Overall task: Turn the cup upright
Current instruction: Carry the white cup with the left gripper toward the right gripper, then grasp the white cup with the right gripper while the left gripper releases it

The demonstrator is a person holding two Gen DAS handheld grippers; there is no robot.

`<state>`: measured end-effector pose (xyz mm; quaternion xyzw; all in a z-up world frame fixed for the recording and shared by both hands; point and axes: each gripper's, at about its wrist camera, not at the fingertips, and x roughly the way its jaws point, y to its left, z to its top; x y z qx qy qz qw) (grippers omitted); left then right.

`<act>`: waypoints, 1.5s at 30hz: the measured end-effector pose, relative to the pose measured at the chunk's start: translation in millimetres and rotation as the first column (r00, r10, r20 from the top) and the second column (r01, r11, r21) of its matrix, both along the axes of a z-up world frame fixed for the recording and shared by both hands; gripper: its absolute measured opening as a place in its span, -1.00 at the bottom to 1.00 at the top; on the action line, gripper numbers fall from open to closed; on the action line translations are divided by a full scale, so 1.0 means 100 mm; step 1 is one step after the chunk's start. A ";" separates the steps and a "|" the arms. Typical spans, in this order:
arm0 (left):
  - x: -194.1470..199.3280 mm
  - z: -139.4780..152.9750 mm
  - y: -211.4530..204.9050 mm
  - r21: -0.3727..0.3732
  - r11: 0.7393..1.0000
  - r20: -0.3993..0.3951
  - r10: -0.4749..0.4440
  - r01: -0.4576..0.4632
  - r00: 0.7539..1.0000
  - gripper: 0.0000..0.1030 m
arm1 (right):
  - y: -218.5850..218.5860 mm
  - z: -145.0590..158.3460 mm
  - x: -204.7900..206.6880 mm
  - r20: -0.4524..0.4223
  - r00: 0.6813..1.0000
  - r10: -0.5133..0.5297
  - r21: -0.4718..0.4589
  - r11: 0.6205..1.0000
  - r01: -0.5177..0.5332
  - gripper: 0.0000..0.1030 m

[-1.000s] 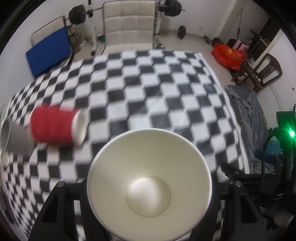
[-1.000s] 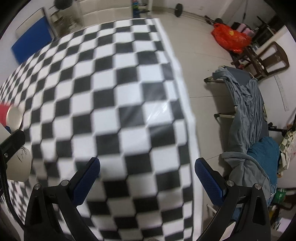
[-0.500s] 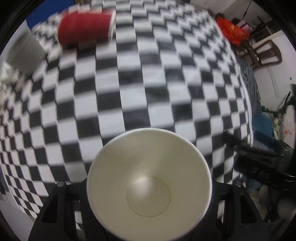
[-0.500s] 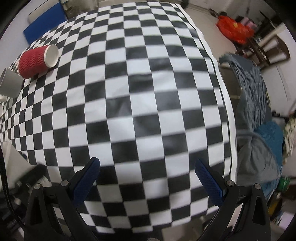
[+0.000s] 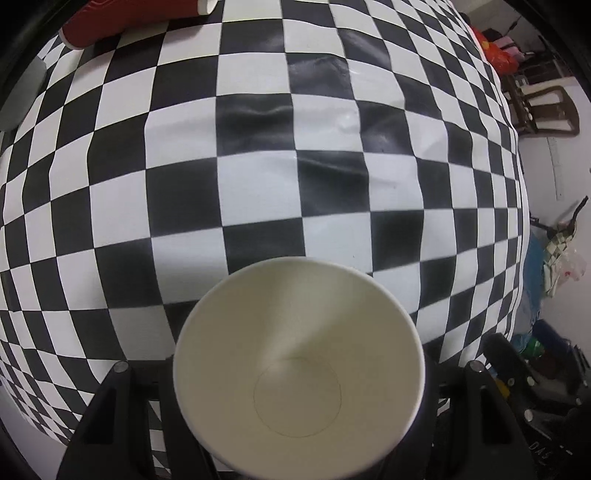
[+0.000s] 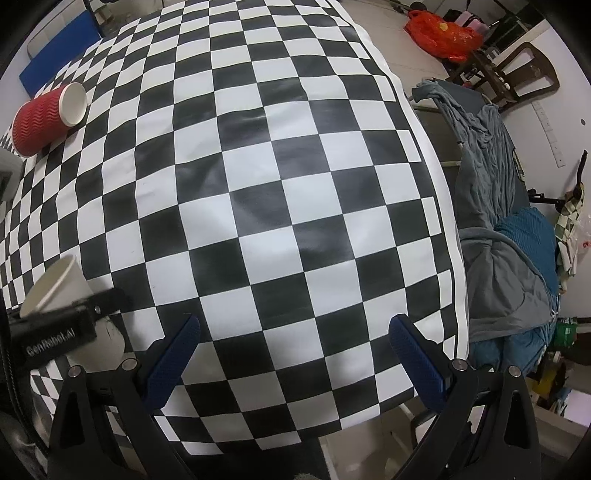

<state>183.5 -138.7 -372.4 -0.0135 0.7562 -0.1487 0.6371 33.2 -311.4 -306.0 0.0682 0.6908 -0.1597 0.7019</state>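
Left gripper (image 5: 299, 373) fingers clenched on white cup (image 5: 299, 369), mouth now tipped down twd checkered counter (image 5: 258, 192) vs level a sec ago; flip prob. midway. Right gripper (image 6: 295, 350) spread wide, holding nothing. Red cup (image 6: 48, 114) lies sideways.

Three cups in all: one plain white paper cup (image 5: 299, 365), one red ribbed paper cup with a white inside (image 6: 46, 120), and one grey cup (image 5: 20, 96) cut off at the frame edge. Two black hand-held grippers: the left hand-held gripper (image 5: 295, 406) and the right hand-held gripper (image 6: 295, 358). One desk (image 6: 295, 184) under a black-and-white checked cloth. One brown wooden chair (image 6: 517, 74), one orange plastic bag (image 6: 439, 33).
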 end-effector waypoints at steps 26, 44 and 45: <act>0.03 0.28 0.14 -0.044 0.995 0.073 0.098 -0.095 0.993 0.64 | -0.05 0.06 0.03 0.028 1.000 0.005 0.041 0.999 -0.006 1.00; -0.47 1.30 1.34 0.238 0.945 0.501 0.079 -0.225 0.862 0.83 | 0.90 0.69 -0.02 0.152 0.979 0.135 0.182 0.970 -0.162 1.00; -0.48 1.26 1.39 0.248 0.940 0.495 0.086 -0.236 0.864 0.83 | 0.97 0.67 0.01 0.148 0.977 0.152 0.183 0.967 -0.178 1.00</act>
